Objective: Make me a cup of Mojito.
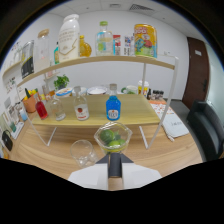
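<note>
Step in hand: likely fetching limes for the Mojito. Tool (114,161): clenched on the rim of a clear bowl of limes (113,138), held just ahead. Empty glass (83,152): beside the bowl, on the wooden worktop (45,150). Next move: probably limes into glass. Beyond: two-tier shelf (140,114) with blue bottle (113,106); office room, dark door (196,70).

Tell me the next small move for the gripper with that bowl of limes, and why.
Probably shift the bowl of limes slightly aside toward the empty glass on the table. The gripper appears shut on the bowl's near rim, and the glass stands empty just beside it, so the limes seem meant to go there first.
</note>
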The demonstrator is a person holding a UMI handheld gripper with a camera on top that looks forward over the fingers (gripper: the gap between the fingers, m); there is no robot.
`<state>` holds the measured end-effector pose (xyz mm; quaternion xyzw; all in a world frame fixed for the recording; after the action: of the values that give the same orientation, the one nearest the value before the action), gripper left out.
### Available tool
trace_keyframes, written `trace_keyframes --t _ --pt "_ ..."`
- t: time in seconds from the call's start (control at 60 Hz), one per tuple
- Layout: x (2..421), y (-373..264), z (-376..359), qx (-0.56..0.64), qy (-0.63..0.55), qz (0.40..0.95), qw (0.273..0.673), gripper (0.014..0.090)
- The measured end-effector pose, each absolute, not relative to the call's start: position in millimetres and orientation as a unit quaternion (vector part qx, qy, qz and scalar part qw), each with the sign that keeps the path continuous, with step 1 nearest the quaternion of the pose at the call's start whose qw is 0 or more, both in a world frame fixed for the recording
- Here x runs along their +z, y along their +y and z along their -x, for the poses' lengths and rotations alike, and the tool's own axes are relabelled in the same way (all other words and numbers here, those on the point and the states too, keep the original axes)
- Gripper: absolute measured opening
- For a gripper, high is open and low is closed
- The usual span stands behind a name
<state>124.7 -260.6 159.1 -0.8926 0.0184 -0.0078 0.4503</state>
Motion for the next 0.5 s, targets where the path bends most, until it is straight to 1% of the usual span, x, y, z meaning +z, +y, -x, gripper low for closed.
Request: trace_keyframes --t 0.15,0.25,0.383,0.5 --pt "161 -257 -125 -0.086 -0.033 0.886 0.455 0.0155" --pt "172 -250 -131 -0.169 -0.097 0.864 0.464 0.0155" --pt "192 -240 -133 -0.288 -0.221 0.804 0.471 0.0156" --pt "211 -229 -130 -0.368 -0.32 0.735 0.471 0.0155"
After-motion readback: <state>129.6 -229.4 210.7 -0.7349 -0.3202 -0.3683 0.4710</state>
